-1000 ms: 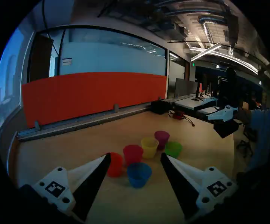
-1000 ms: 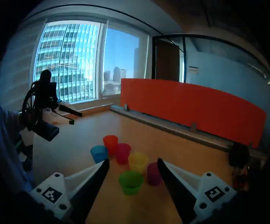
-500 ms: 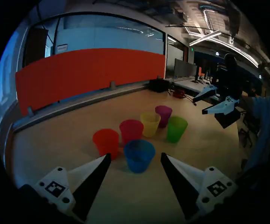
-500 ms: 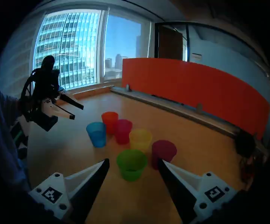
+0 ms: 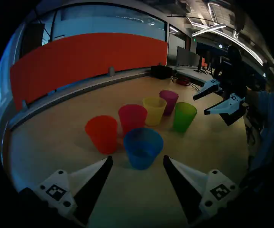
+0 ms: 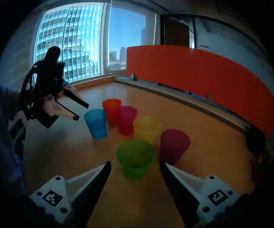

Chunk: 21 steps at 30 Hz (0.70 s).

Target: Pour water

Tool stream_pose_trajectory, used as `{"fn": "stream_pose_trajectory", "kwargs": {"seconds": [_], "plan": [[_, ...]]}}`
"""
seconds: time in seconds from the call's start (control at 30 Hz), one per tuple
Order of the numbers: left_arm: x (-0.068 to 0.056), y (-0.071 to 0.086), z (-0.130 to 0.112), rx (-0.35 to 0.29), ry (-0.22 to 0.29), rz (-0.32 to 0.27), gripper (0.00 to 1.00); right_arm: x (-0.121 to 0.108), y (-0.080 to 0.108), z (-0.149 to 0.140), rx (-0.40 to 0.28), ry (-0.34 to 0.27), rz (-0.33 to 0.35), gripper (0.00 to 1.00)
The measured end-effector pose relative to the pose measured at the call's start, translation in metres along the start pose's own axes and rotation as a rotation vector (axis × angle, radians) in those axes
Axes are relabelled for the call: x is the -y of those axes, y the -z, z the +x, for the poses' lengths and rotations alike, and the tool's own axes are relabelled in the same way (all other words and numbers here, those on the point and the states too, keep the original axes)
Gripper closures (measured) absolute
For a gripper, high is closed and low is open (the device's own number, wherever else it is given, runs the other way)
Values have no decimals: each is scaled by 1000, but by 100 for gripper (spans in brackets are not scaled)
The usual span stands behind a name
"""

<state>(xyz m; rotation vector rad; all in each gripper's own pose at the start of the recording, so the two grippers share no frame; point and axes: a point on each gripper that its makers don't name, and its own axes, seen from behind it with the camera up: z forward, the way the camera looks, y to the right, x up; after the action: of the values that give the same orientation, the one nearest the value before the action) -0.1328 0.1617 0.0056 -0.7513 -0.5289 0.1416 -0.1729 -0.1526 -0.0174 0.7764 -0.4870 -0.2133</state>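
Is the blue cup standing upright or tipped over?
Upright. The blue cup stands on its base on the table, open mouth facing up.

Six plastic cups, all upright, mouths up, tapered toward the base, grouped mid-bench (image 5: 53,129), well clear of the long edge.

- Row of four, roughly parallel to that long edge: orange cup (image 5: 101,133), pink cup (image 5: 133,118), yellow cup (image 5: 154,110), purple cup (image 5: 169,102). Neighbours stand just beside each other; whether they touch cannot be told.
- Blue cup (image 5: 143,147): translucent, on the side away from the long edge, just beside the orange and pink cups.
- Green cup (image 5: 184,116): translucent, same side as the blue cup, beside the yellow and purple cups, apart from the blue cup.

Contents of the cups cannot be told.
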Motion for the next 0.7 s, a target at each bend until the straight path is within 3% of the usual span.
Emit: {"fn": "stream_pose_trajectory", "kwargs": {"seconds": [0.7], "plan": [[-4,-38,-9,62,-1,-42,1,-2,-38,-14,79,-4,24,1]]}}
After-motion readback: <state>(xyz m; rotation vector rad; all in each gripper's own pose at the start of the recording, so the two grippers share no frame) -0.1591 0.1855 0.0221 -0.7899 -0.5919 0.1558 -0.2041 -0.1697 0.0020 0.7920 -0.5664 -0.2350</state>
